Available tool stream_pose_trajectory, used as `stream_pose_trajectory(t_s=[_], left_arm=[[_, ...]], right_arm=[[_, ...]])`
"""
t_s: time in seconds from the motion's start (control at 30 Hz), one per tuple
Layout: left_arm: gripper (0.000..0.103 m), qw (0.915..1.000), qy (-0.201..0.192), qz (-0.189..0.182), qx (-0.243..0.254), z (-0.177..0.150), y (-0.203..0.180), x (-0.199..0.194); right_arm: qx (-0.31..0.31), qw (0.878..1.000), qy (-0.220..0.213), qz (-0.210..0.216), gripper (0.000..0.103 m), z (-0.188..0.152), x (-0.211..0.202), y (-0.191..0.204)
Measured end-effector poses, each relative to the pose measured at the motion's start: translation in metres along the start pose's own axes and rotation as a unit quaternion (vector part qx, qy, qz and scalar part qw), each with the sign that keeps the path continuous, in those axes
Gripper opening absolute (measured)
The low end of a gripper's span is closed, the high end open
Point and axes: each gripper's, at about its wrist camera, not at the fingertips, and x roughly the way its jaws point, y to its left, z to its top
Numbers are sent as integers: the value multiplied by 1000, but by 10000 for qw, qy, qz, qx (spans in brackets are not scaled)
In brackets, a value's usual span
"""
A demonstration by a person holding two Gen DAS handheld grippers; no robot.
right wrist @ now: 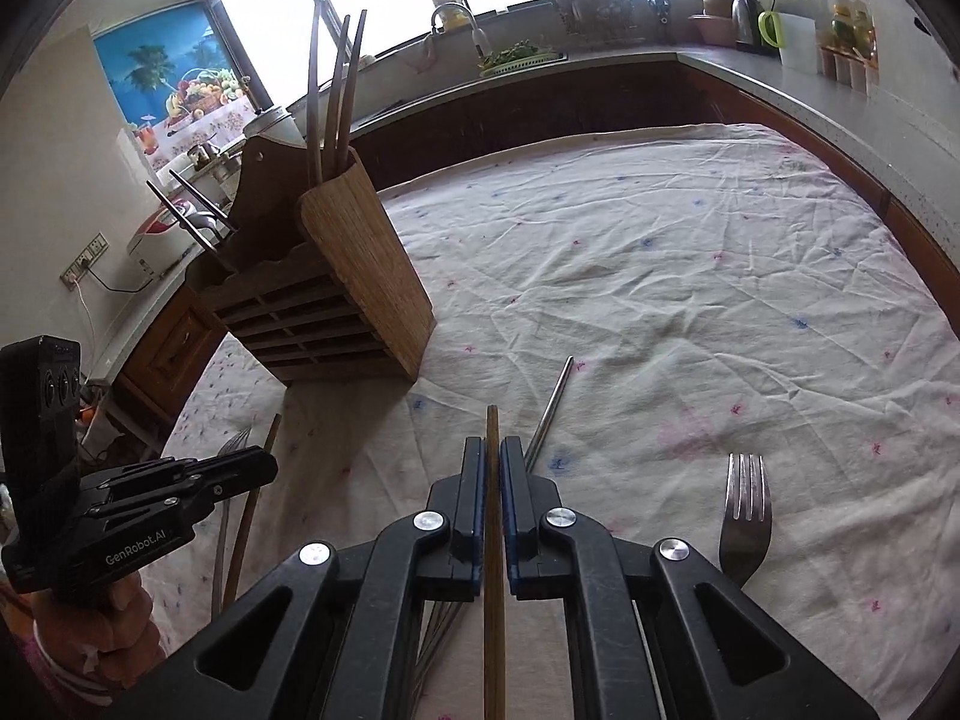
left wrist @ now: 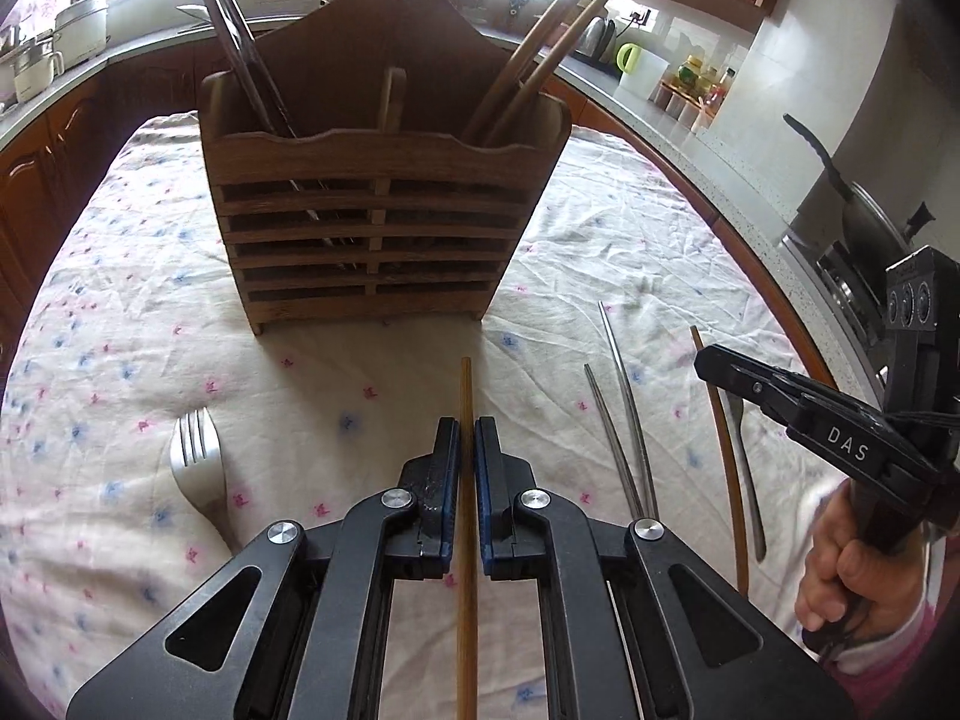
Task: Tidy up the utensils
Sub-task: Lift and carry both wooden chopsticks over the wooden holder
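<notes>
Both tongs are clamped on a wooden chopstick each: left gripper (left wrist: 467, 450), right gripper (right wrist: 492, 468). Thin sticks could twist sideways and miss the wooden holder (left wrist: 372, 192), clipping its rim.

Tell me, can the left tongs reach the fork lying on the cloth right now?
Probably not yet: the fork lies open just beside the left tongs, but they are shut on a wooden chopstick and would have to drop it first.
</notes>
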Motion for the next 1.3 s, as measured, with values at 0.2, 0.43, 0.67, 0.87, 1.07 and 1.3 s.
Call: stream_pose_trajectory(t_s=[0.2,0.43,0.67,0.87,1.07,1.3], left_arm=[[4,9995,-242,-111,-163,-5,13,-29],[4,9978,-574,-210,-271,-7,15,-66],[5,9945,-945,-278,-352,-7,20,-101],[5,9912,-1228,-248,-419,-8,26,-125],[5,9889,-1397,-215,-455,-8,30,-138],[4,9872,-1503,-181,-502,-8,34,-145]], right_arm=[[-67,9995,-159,263,5,1,-18,14],[-206,9978,-449,451,5,5,-44,32],[-325,9946,-811,556,5,12,-72,47],[-367,9919,-1053,609,5,15,-89,54],[-401,9892,-1245,657,5,18,-102,58],[-421,9877,-1339,693,5,20,-107,62]])
